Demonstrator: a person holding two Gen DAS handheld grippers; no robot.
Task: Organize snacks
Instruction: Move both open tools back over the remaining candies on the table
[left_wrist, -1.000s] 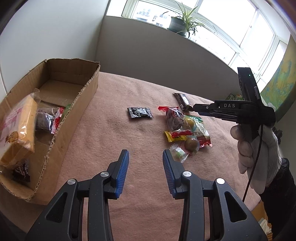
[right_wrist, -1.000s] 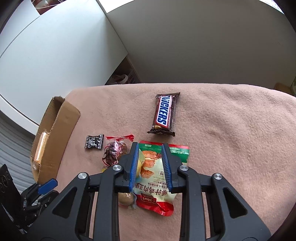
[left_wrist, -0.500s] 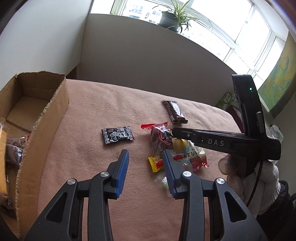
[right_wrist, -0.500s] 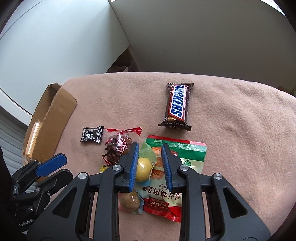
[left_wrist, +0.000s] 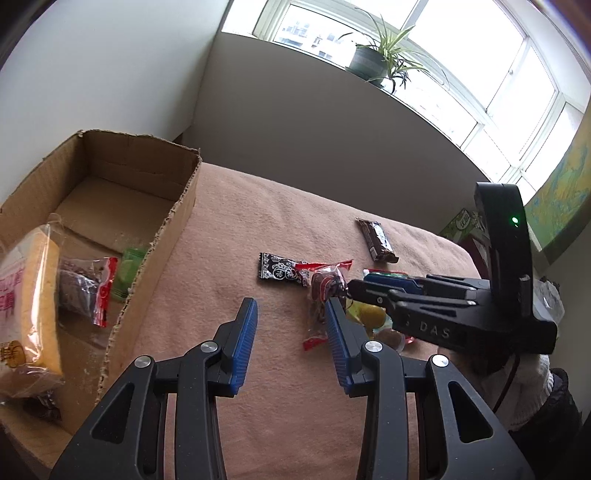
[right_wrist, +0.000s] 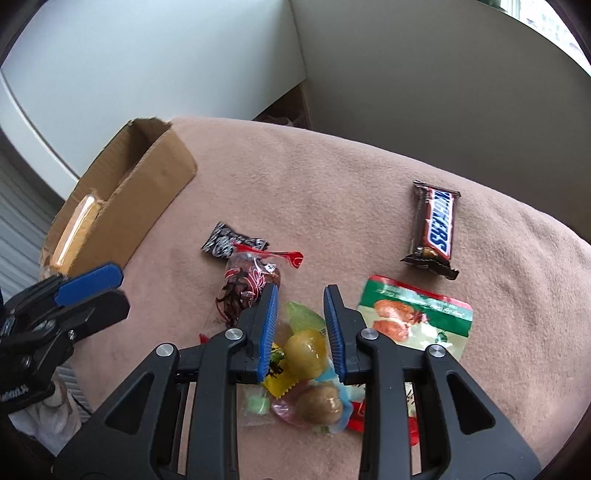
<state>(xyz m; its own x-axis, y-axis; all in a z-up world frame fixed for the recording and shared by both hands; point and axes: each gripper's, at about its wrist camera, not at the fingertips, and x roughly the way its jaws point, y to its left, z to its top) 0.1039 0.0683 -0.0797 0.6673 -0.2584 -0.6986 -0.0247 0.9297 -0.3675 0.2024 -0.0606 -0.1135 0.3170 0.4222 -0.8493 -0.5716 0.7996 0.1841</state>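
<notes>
Box (left_wrist: 110, 192) contents: left view only | Snickers (right_wrist: 437, 225) label: right view, perhaps

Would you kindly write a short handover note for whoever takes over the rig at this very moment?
Left gripper: open, empty, above the blanket between the cardboard box and the snack pile.
Right gripper: open, holding nothing, fingers either side of the yellow ball candy.
Done: bread pack and a few wrapped snacks are in the box.
Left on the blanket: Snickers bar, black candy, red-wrapped snack, green pouch, brown ball candy, yellow wrapper.
</notes>
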